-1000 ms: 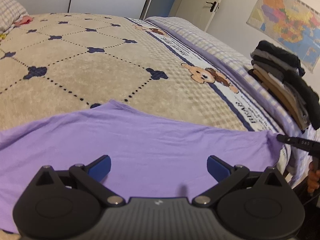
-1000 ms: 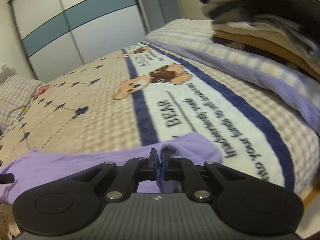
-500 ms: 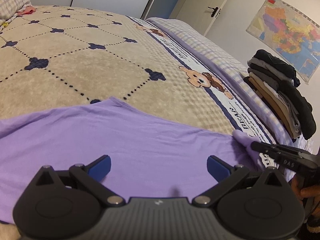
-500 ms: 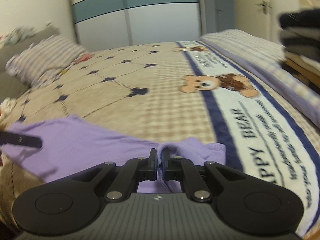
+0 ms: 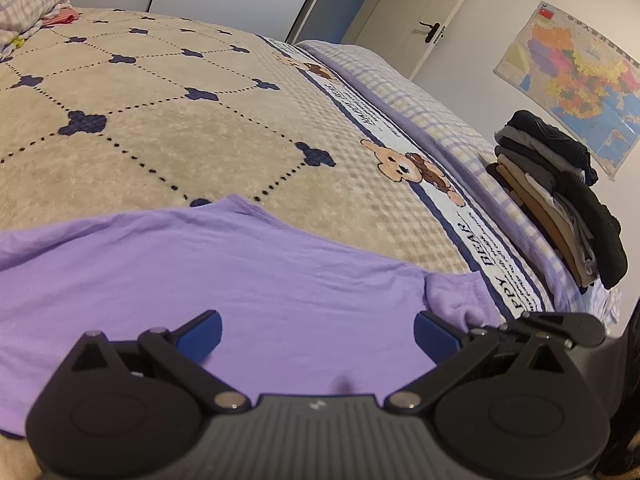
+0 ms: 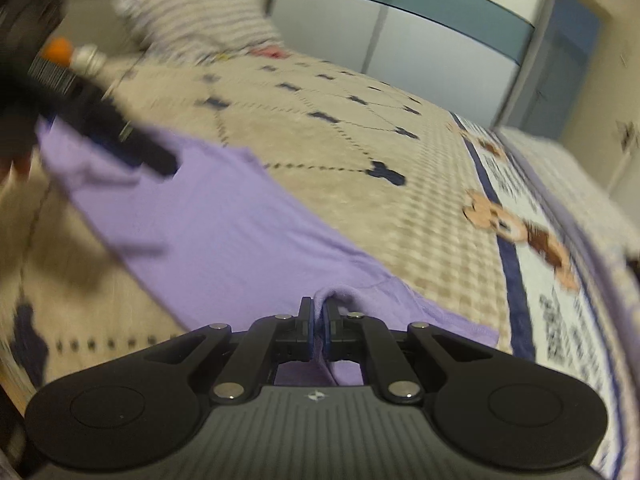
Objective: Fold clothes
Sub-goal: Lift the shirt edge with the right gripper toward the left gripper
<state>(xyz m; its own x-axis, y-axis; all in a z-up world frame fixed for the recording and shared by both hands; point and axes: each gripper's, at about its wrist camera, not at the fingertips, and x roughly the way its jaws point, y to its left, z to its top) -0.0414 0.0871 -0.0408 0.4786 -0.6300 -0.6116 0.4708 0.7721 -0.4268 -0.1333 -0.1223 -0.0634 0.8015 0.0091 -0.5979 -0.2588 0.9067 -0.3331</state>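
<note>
A purple shirt (image 5: 248, 280) lies spread on the bed's near side. My left gripper (image 5: 316, 332) hovers low over it, open, with nothing between its blue pads (image 5: 200, 330). My right gripper (image 6: 318, 316) is shut on a pinched fold of the shirt's right end (image 6: 340, 294). In the left wrist view that lifted fold (image 5: 452, 296) sits at the shirt's right edge, and the right gripper's black frame (image 5: 556, 326) is right beside my left gripper. The right wrist view is blurred; one of the left gripper's fingers (image 6: 152, 156) shows over the shirt's far end.
The bed carries a beige blanket (image 5: 180, 128) with a bear-printed border (image 5: 412, 168). A stack of folded clothes (image 5: 560, 200) stands at the bed's right edge. A checked pillow (image 6: 192, 20) lies at the head, with a wardrobe (image 6: 400, 28) behind it. A map (image 5: 572, 76) hangs on the wall.
My right gripper has swung left with the shirt's end in it and rolled, drawing the fold in over the shirt beside my left gripper. The left gripper has stayed put and open.
</note>
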